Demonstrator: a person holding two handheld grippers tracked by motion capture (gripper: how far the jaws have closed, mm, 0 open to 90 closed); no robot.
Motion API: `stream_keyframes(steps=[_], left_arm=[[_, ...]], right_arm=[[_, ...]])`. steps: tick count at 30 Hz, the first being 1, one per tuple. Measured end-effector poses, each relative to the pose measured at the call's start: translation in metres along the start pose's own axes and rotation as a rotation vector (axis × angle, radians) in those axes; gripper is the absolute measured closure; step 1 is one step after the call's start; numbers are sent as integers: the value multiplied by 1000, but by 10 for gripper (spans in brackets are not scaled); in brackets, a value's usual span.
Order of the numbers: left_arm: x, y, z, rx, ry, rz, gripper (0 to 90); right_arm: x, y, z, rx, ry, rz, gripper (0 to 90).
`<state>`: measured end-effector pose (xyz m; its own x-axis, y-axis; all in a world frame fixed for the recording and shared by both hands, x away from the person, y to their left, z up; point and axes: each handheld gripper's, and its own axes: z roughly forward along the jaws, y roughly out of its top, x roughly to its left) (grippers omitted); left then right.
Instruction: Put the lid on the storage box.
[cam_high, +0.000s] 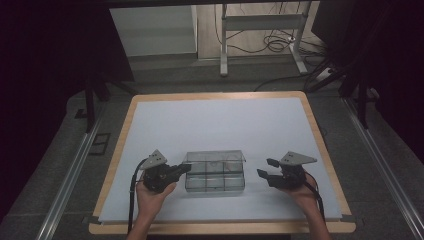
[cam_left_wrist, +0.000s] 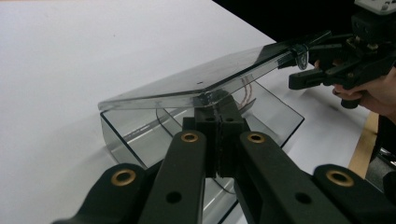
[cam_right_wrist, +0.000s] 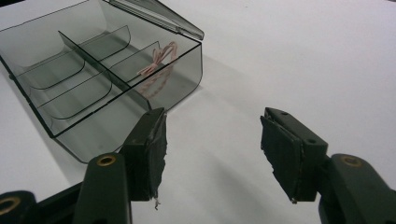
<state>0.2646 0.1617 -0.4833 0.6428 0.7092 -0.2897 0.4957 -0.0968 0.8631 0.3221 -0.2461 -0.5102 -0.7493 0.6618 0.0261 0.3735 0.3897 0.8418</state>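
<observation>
Near the tabletop's (cam_high: 150, 107) front edge sits a clear box (cam_high: 215, 181). Left gripper (cam_left_wrist: 218, 105) pinches its lid (cam_left_wrist: 196, 81) (half raised); slip would slam it. Right gripper (cam_right_wrist: 212, 149) wide open, empty, beside the box.

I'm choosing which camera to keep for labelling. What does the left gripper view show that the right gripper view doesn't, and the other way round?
Left gripper view only: the left claw shut at the near edge of the raised clear lid, and the right claw farther off beside the lid's far corner, held in a hand.

Right gripper view only: the box's inside, with its curved dividers, and the right claw's jaws spread over bare table.

Both: the clear compartment box, the pinkish cord lying in it, and the white table surface.
</observation>
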Motion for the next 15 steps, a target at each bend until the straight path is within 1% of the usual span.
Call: stream_keyframes(steps=[7,15], left_arm=[[-1,-6,0,15,-4,3,900],[-2,-11,0,29,-7,0,900]], right_arm=[[2,-1,1,13,-1,-8,395],[1,-2,1,14,-3,-3,393]])
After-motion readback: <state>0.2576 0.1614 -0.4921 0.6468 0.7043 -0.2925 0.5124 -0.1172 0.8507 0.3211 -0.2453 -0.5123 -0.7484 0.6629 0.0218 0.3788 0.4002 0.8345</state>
